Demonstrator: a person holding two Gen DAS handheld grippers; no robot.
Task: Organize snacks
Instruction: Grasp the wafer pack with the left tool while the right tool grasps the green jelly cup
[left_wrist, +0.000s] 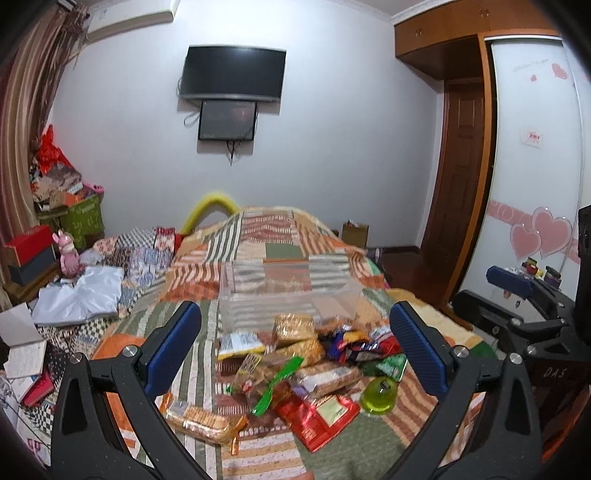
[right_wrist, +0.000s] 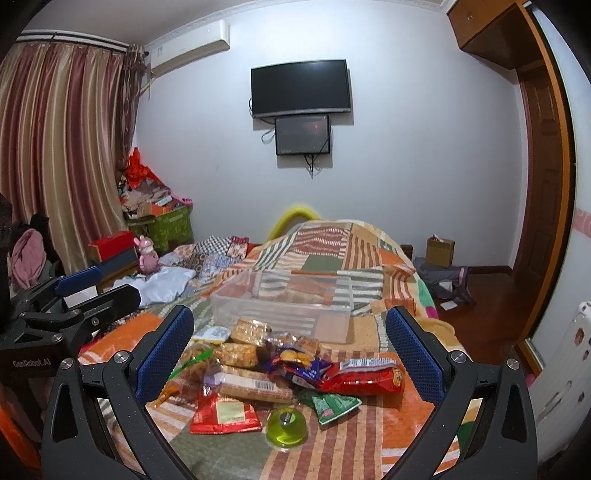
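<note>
A pile of snack packets (left_wrist: 295, 365) lies on the patchwork bedspread (left_wrist: 269, 236); it also shows in the right wrist view (right_wrist: 273, 362). It includes cracker packs, a red foil packet (right_wrist: 223, 413), a long red bag (right_wrist: 365, 376) and a green jelly cup (right_wrist: 287, 430). A clear plastic box (left_wrist: 288, 291) stands empty just behind the pile; it also shows in the right wrist view (right_wrist: 288, 306). My left gripper (left_wrist: 295, 350) is open and empty above the pile's near side. My right gripper (right_wrist: 290, 354) is open and empty, over the pile.
The bed's left side holds folded cloth, white plastic (left_wrist: 85, 295) and notebooks. A pink rabbit figure (right_wrist: 147, 254) and boxes stand at the left by the curtain. A wardrobe (left_wrist: 535, 166) and door are at the right. A TV hangs on the far wall.
</note>
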